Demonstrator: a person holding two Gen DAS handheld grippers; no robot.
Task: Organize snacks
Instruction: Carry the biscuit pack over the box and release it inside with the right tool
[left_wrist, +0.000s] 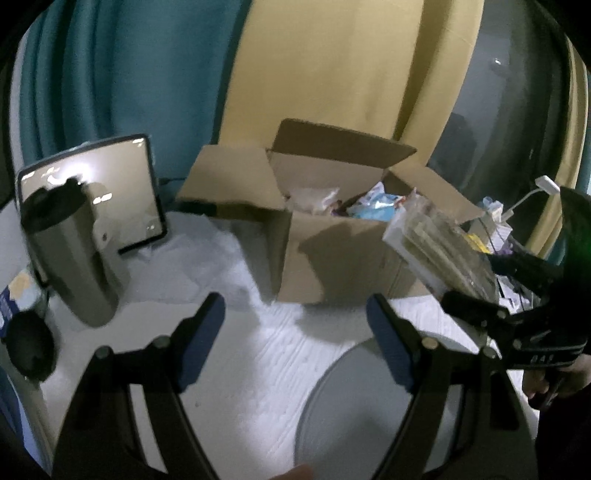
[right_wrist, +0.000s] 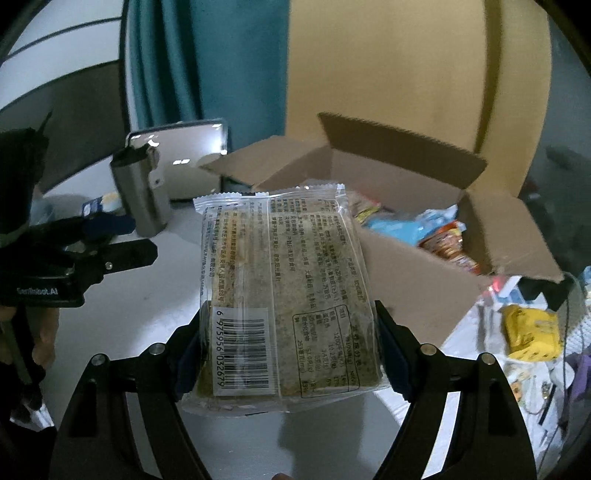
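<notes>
The right gripper (right_wrist: 288, 354) is clamped on a clear-wrapped cracker packet (right_wrist: 280, 295) at frame centre, the left gripper (left_wrist: 295, 343) gapes empty, and the cardboard box (left_wrist: 332, 251) behind holds several snacks, so sorting looks only partly done

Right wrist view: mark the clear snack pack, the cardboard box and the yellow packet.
clear snack pack (right_wrist: 280, 280): right wrist view, middle of the printed back face.
cardboard box (right_wrist: 413, 295): right wrist view, near front wall.
yellow packet (right_wrist: 532, 332): right wrist view, centre of the wrapper, right of the box.
</notes>
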